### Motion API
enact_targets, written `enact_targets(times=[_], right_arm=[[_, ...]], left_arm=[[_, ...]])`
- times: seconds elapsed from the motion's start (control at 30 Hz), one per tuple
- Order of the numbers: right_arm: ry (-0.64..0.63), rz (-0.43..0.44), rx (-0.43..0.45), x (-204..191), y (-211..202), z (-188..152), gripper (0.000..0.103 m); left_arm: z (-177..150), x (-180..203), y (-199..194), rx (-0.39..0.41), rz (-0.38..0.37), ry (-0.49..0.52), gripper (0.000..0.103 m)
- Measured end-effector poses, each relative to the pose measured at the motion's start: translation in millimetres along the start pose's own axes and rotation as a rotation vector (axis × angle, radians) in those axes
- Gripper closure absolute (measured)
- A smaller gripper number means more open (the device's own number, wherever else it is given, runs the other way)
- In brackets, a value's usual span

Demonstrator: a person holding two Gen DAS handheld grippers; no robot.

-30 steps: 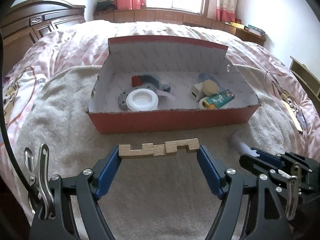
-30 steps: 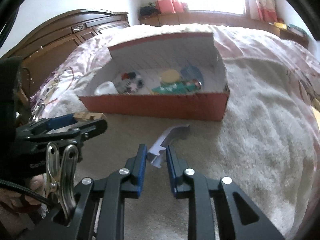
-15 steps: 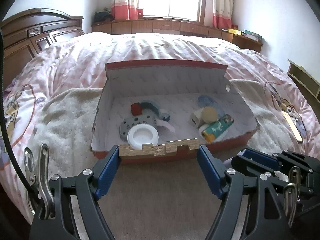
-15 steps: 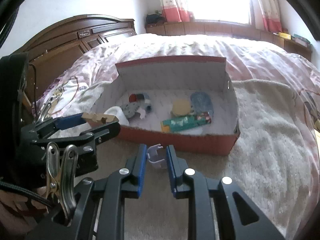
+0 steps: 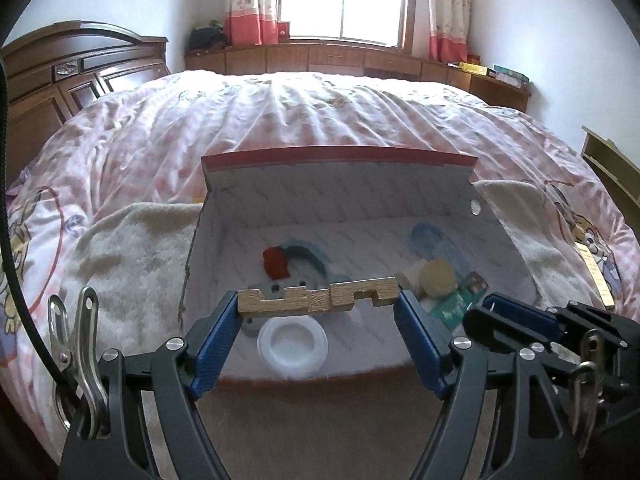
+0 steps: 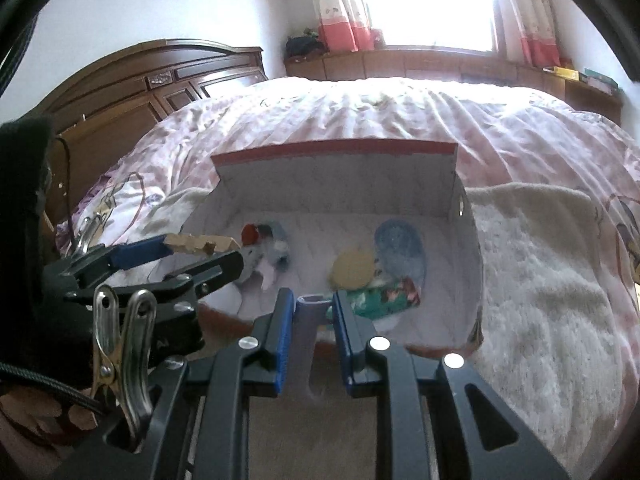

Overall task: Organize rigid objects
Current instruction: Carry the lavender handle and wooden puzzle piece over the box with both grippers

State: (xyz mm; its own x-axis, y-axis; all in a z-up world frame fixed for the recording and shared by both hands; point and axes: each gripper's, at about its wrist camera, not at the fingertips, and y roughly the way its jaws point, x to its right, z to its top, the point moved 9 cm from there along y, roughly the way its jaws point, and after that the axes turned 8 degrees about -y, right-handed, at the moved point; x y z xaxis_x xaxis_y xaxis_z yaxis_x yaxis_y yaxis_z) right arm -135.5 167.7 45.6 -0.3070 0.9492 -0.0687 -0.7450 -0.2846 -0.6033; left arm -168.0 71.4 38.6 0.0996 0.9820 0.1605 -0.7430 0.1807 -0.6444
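My left gripper (image 5: 319,300) is shut on a notched wooden puzzle bar (image 5: 320,299), held crosswise by its two ends above the near edge of a red cardboard box (image 5: 340,156). In the right wrist view my right gripper (image 6: 310,306) is shut on a pale lilac plastic piece (image 6: 306,332), also over the box's near wall (image 6: 436,350). The left gripper (image 6: 200,248) and its wooden bar (image 6: 198,243) show at the left there. Inside the box lie a white round lid (image 5: 292,346), a red and grey piece (image 5: 276,262), a yellow disc (image 6: 353,268) and a green packet (image 6: 380,300).
The box rests on a cream fleece blanket (image 6: 540,280) spread over a pink patterned bedspread (image 5: 320,108). A dark wooden headboard (image 5: 60,76) stands at the left and a low cabinet under a window (image 5: 340,56) at the back. A wooden frame edge (image 5: 612,160) shows far right.
Both grippers have risen and moved forward from the blanket to above the box's near wall, each still holding its piece. The box interior now fills the view behind the fingers.
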Motion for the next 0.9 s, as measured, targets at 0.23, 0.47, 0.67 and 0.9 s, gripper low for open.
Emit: enact_targets(times=[0.23,0.47,0.67,0.9], right_arm=[[0.025,0.004,0.008,15,19,13,0.087],[0.043,-0.002,0.000,27,37,17,0.087],[0.041,-0.027,-0.006,34,47,18,0.087],[0.037,-0.042,-0.001,35,50,19,0.081]], left_arm=[[13,-4,20,-0.009,0.012,-0.008,0.024],[20,-3,39,-0.022,0.013,-0.008,0.024],[18,-2,56,-0.049,0.008,-0.004,0.024],[16,-5,69,-0.085,0.028,-0.017,0.024]])
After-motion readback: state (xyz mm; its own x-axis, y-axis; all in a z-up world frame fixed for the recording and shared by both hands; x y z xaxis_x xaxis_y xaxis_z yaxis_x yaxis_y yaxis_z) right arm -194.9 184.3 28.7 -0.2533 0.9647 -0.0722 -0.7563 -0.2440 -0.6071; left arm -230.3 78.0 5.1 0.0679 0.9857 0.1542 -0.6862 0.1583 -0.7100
